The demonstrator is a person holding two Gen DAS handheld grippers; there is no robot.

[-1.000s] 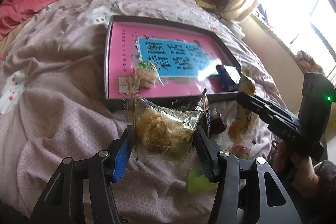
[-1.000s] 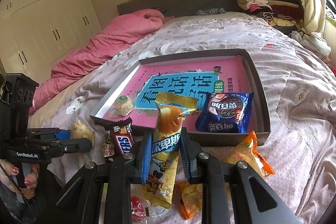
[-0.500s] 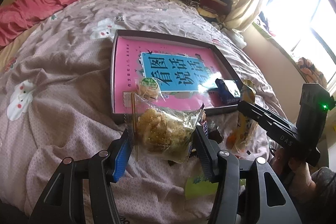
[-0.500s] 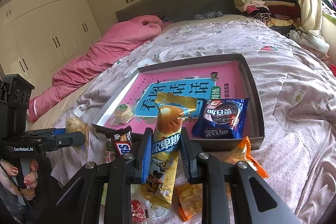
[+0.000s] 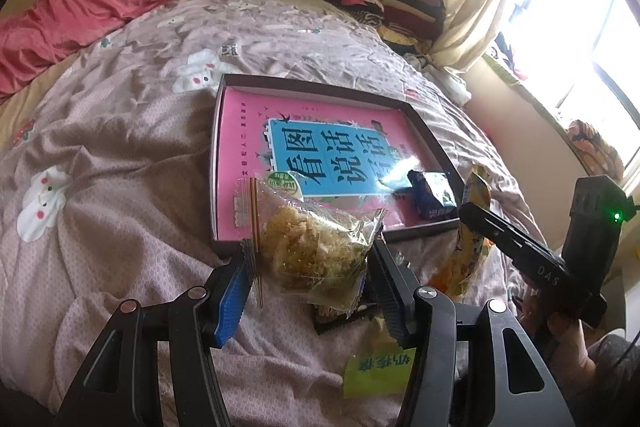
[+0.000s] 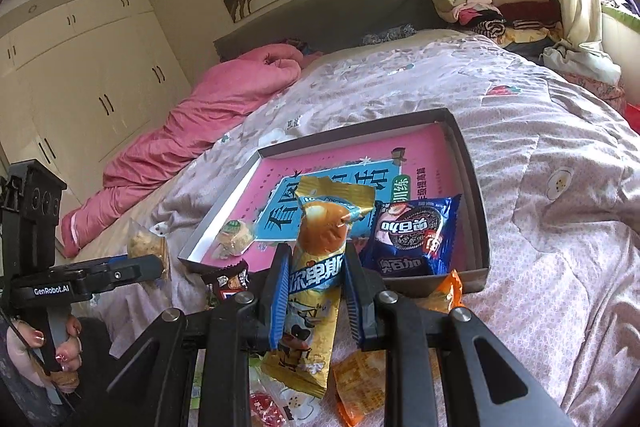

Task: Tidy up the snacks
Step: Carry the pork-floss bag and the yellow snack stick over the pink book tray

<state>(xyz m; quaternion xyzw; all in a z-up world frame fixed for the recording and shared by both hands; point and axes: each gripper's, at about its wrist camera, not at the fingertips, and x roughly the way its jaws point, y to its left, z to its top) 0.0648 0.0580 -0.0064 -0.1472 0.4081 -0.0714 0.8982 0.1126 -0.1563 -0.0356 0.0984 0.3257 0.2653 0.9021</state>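
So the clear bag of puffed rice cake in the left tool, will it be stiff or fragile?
Probably floppy: the clear bag is thin crinkled film. The crumbly cake inside likely breaks under a hard squeeze. It looks light, sagging little in the left tool.

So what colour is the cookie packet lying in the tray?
Dark blue cookie packet, clearest in the right wrist view.

Clear bag of golden puffed snack [image 5: 316, 247] is held upright, just before the tray's near rim. Yellow snack pack [image 6: 316, 283] is clamped upright. Blue cookie packet [image 6: 412, 235] is lying in dark-rimmed pink tray [image 6: 472, 183].
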